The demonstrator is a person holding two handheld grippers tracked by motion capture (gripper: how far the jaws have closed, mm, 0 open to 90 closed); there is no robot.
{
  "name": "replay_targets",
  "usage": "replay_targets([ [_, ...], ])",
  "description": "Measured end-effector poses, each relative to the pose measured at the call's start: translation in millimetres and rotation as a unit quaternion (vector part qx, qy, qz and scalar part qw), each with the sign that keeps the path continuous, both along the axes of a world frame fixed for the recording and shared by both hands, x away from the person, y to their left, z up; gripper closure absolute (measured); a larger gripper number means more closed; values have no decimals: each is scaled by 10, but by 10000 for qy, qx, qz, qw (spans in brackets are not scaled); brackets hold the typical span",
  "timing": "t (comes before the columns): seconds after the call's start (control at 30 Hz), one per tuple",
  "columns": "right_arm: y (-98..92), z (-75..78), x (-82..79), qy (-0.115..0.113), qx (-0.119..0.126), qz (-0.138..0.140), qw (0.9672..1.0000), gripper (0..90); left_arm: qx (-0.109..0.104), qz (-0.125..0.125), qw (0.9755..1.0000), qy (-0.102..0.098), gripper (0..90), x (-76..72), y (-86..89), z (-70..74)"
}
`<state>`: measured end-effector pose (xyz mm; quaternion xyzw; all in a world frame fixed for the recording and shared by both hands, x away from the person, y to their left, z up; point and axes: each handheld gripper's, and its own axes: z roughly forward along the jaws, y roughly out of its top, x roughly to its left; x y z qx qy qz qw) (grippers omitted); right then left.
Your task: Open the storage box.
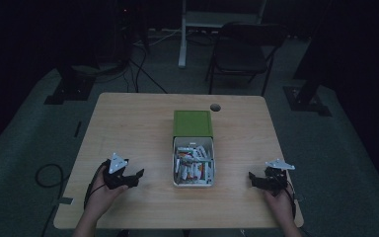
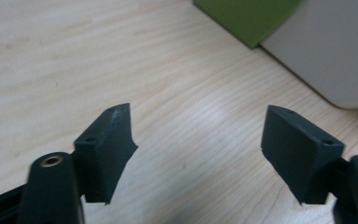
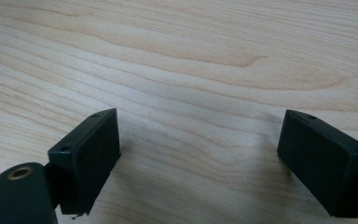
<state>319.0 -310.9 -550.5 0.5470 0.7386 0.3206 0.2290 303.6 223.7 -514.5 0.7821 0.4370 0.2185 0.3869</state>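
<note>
The left gripper [image 1: 139, 174] rests low at the table's [image 1: 128, 123] near left edge, held in the person's left hand [image 1: 101, 197]. Its jaws point toward the middle and stand well apart with nothing between them; in the left gripper view only bare wood shows between the two pads [image 2: 112, 149].

In the middle of the table stands the box [image 1: 193, 172], a white tray packed with small packets or tubes, too small to tell which. Its green lid [image 1: 193, 123] lies flat just behind the tray, touching or nearly touching its far rim. The left gripper view catches a corner of the lid [image 2: 247, 18] and the tray's white wall [image 2: 326, 51] up and to the right of the jaws, so the box is near but not yet reached.

The right gripper [image 1: 251, 176] sits near the right edge, in the right hand [image 1: 281, 200]. It too is open and empty, over plain wood in its own view [image 3: 200, 140].

The step in hand looks like a reach for the box's contents, most likely with the left gripper. To do it well, the person should come in over the tray's rim from above rather than from the side, pick one packet lying on top, and close on its narrow sides. The other gripper could steady the tray wall so that it does not slide.
</note>
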Motion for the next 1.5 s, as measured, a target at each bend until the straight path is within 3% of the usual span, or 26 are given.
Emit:
replay_targets([
  [0.13,0,0,0,0,0,0,10000,123,189,24,9997,163,183,-16,46,-75],
  [0.27,0,0,0,-3,-3,-9,10000,123,276,137,9993,191,126,-27,91,-130],
  [0.4,-9,0,1,-3,-5,-126,9999,123,364,421,9977,386,103,-31,225,-178],
  [0.63,-8,0,1,-6,-8,-125,9999,123,641,767,9938,484,80,-61,391,-236],
  [0.77,-7,0,0,-8,0,-123,9999,123,624,1010,9918,465,80,-74,456,-243],
  [0.9,-4,0,-5,-6,-6,-141,9999,123,610,1056,9913,487,80,-79,476,-243],
  [0.93,3,1,-12,-7,-16,-174,9998,125,627,1252,9888,524,80,-89,521,-251],
  [1.1,2,1,-12,2,-8,-172,9999,122,693,1469,9851,563,74,-107,584,-277],
  [1.17,-7,0,-28,6,-12,-153,9999,117,708,1486,9848,555,19,-105,592,-288],
  [1.3,-15,9,-22,57,-21,-102,9999,117,568,1480,9858,561,19,-98,582,-308],
  [1.5,-3,10,-21,70,-31,58,10000,113,498,1579,9843,611,19,-80,561,-311],
])
